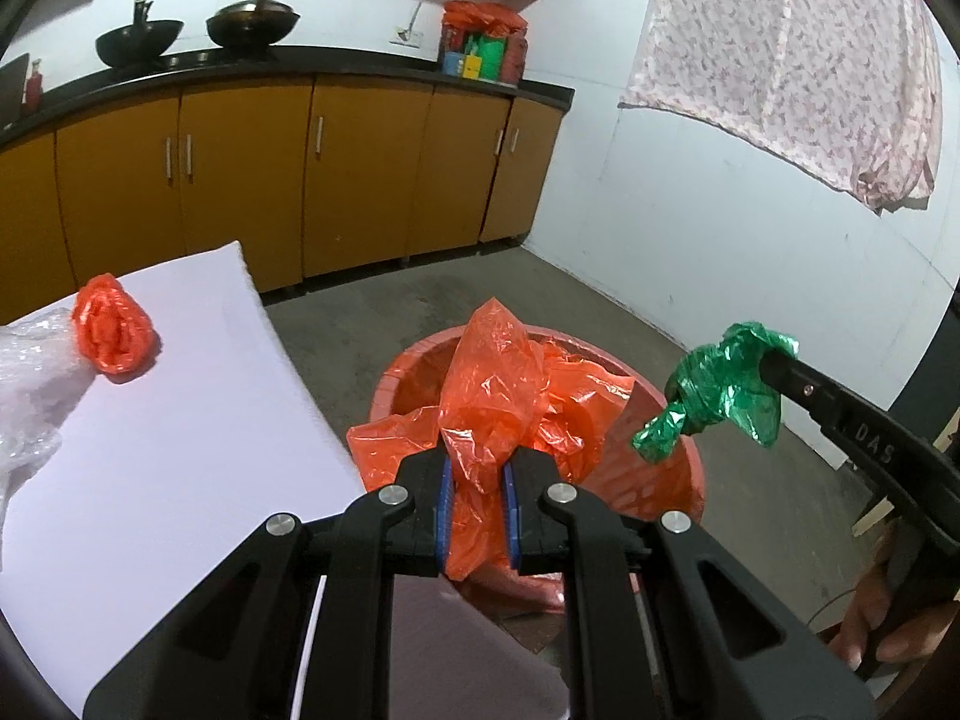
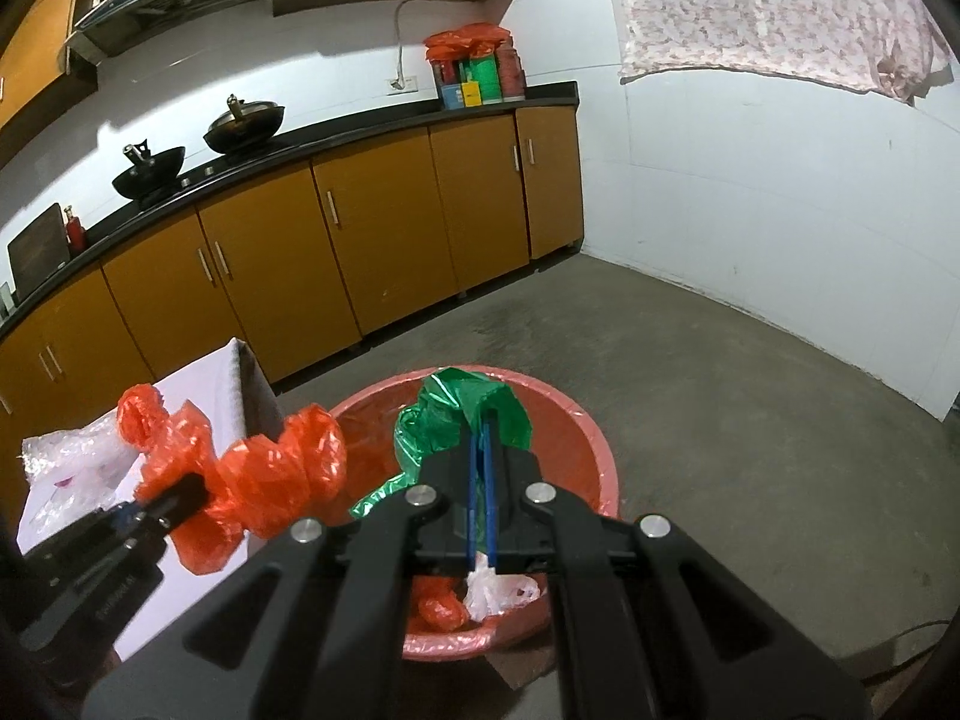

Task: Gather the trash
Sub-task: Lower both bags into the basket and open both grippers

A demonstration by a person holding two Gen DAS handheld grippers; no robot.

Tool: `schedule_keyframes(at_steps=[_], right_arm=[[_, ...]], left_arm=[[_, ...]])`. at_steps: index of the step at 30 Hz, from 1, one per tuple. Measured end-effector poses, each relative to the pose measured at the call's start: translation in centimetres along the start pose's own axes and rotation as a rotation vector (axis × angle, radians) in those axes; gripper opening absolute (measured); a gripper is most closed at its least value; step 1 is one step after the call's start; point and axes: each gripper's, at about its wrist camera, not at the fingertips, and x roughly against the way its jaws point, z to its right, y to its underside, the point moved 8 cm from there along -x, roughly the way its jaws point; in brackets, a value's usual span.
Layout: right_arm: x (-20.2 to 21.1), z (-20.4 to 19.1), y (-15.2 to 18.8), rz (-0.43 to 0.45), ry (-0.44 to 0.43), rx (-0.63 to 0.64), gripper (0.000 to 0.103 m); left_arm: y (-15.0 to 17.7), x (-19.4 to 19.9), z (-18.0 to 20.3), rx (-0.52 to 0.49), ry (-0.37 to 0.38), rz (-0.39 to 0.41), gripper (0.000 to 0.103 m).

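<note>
My left gripper (image 1: 477, 468) is shut on a crumpled orange plastic bag (image 1: 516, 384), held over the near rim of a red tub (image 1: 684, 480) on the floor. My right gripper (image 2: 480, 438) is shut on a crumpled green foil bag (image 2: 456, 414), held above the same tub (image 2: 576, 420). In the left wrist view the right gripper (image 1: 762, 369) with the green bag (image 1: 720, 390) hangs over the tub's right rim. In the right wrist view the left gripper (image 2: 198, 489) with the orange bag (image 2: 276, 480) is at the tub's left side. Orange and white plastic scraps (image 2: 498, 591) lie inside the tub.
A white table (image 1: 180, 450) stands left of the tub, with a balled orange bag (image 1: 114, 324) and clear bubble wrap (image 1: 30, 384) on it. Yellow kitchen cabinets (image 1: 252, 180) run along the back under a black counter with woks. A bare grey floor (image 2: 720, 390) stretches right to a white wall.
</note>
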Motion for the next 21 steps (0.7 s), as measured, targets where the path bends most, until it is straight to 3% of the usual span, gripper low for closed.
schedule_keyframes(at_steps=[18,21], right_arm=[[-3.1,0.5,0.2,-0.025,0.003,-0.033,0.004],[-3.5,0.4,0.1,-0.028,-0.019,-0.036,0.009]], left_arm=[[0.4,-3.4,1.3,-0.021,0.024,-0.054,0.013],[0.3,-3.7,1.5,-0.024,0.028,-0.063,0.015]])
